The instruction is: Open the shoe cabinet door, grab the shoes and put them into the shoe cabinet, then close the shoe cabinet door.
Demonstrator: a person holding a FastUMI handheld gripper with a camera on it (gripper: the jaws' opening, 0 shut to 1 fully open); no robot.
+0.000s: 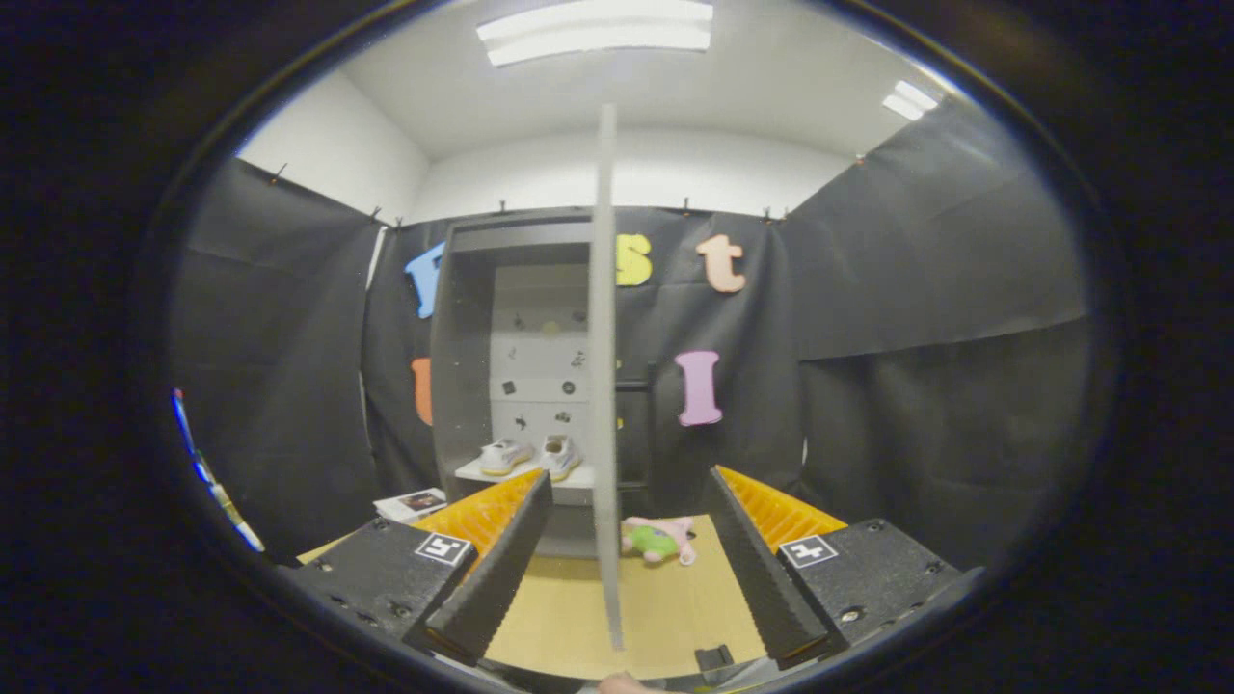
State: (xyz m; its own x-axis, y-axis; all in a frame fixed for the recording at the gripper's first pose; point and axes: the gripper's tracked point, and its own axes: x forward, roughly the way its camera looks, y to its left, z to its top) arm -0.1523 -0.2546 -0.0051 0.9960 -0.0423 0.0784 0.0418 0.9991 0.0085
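Beyond open tongs, edge-on cabinet door

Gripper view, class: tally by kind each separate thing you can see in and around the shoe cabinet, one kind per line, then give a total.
Shoes, on the cabinet shelf: 2
Cabinet door, edge-on between the open gripper fingers: 1
Plush toy, on the floor: 1
Booklet, by the cabinet: 1
Total: 5
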